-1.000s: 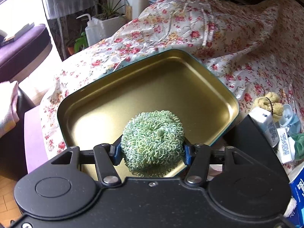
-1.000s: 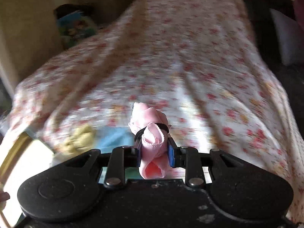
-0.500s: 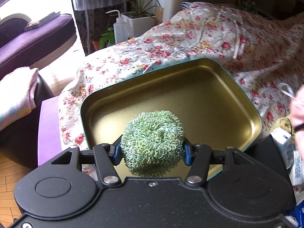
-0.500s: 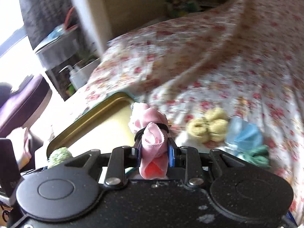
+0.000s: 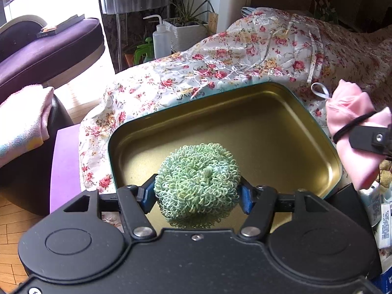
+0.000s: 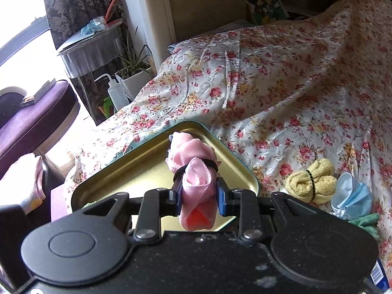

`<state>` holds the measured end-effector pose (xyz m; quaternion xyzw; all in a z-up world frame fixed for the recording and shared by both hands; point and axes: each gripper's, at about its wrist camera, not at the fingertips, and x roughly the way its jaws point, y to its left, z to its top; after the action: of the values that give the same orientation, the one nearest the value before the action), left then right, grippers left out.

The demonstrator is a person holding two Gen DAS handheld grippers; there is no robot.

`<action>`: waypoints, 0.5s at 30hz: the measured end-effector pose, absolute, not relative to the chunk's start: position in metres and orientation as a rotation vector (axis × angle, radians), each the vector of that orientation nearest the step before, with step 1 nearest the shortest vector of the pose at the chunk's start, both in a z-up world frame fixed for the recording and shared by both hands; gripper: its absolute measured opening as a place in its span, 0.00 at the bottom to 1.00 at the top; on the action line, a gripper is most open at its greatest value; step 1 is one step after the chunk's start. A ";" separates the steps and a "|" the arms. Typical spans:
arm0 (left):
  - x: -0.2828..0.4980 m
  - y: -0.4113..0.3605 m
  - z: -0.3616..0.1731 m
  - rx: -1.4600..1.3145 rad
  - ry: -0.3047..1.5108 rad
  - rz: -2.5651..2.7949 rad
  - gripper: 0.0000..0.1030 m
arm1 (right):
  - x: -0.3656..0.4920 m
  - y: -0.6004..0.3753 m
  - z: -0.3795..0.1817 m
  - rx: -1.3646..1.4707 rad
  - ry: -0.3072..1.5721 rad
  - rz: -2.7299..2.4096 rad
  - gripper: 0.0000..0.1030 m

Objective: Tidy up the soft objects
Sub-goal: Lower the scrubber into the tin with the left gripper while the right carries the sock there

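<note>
While the left tool (image 5: 197,192) tips down over the near part of the gold tray (image 5: 245,122), its jaws are opening, and the green curly ball (image 5: 197,186) sits between the blue pads (image 5: 147,193). The pads look like they touch the ball's two sides, but I cannot tell how hard. The ball is low in the middle of the left wrist view, and its bottom meets its own reflection on the tray floor.

The right tool (image 6: 199,196) also tips down. Its jaws are pinching a pink cloth bundle (image 6: 196,171) with a black band around it. In the right wrist view the bundle is in the middle, over the right part of the tray (image 6: 117,174). In the left wrist view it comes in from the right edge, and that tool is cut off there.

The tray lies on a bed with a flowered cover (image 6: 281,85). Its floor is bare past the ball, up to the far rim, so there is lots of open room. The near rim is hidden behind both tools.

A yellow cloth roll (image 6: 310,180), a light blue cloth (image 6: 352,196) and a green cloth (image 6: 365,223) lie on the bed at the right of the right wrist view, just beside the tray. The green one is partly hidden. Small white packs (image 5: 382,218) at the right edge of the left wrist view are hard to make out.
</note>
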<state>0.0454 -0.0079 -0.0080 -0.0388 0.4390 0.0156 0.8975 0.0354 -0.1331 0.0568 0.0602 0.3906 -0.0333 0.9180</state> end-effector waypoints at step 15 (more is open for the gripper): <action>0.047 -0.007 -0.008 -0.089 0.908 0.022 0.79 | 0.040 -0.140 0.050 0.139 0.796 -0.100 0.43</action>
<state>0.0471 -0.0066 -0.0077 -0.0430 0.4383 0.0107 0.8977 0.0395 -0.1397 0.0499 0.0677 0.3871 -0.0485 0.9183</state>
